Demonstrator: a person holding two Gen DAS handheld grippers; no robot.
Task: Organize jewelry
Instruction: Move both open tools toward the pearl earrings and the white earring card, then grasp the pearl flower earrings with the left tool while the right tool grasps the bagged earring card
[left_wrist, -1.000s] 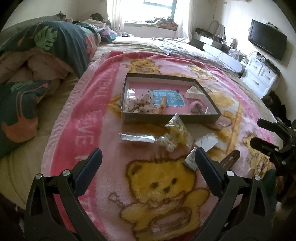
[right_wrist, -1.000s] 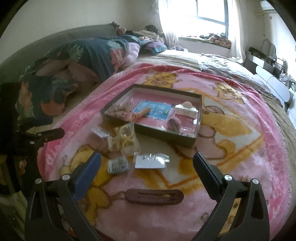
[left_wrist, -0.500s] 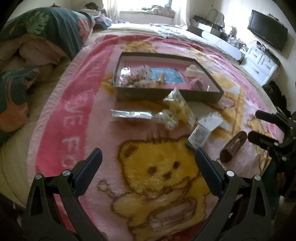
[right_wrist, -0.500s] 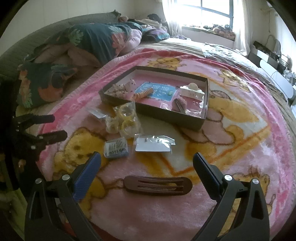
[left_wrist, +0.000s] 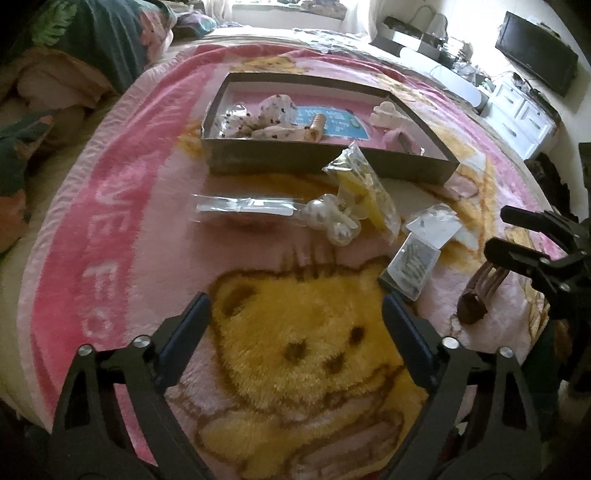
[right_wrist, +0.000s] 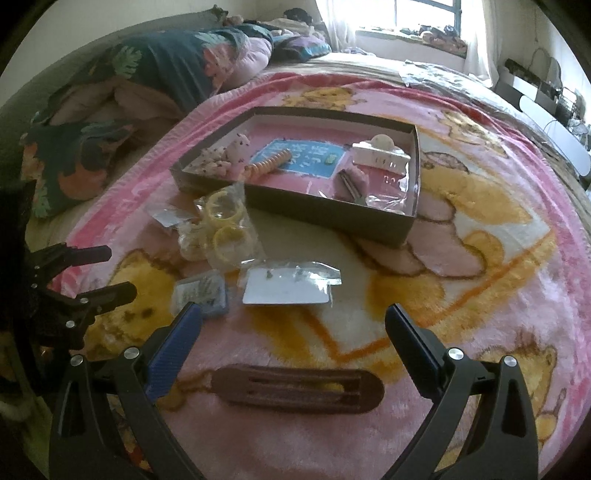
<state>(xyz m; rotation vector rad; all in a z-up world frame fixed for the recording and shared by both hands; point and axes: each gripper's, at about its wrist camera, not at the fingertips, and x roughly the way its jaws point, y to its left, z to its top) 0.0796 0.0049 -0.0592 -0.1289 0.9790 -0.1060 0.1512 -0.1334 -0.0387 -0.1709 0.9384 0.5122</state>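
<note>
Both cameras have come lower and nearer since a second ago, so the brown hair clip (right_wrist: 297, 389) that lay ahead of the right gripper (right_wrist: 293, 332) now sits between its spread fingers, untouched. The pink bear blanket (left_wrist: 122, 206) covers the bed, and its large pale letters, cut off at the edge, seem to read "VE FO". On it stands the shallow dark box (left_wrist: 317, 162), holding a spotted fabric piece (left_wrist: 266, 118), a blue card (right_wrist: 299, 157) whose white print is too blurred to read, a white clip (right_wrist: 380, 155) and a spiral hair tie (right_wrist: 266, 166). Just before the box lie a clear bag of yellow rings (right_wrist: 225, 229), an earring card (right_wrist: 288, 288) in plastic and a small case of pins (right_wrist: 201, 295). The left gripper (left_wrist: 295, 328) hovers over the yellow bear, fingers apart, holding nothing.
</note>
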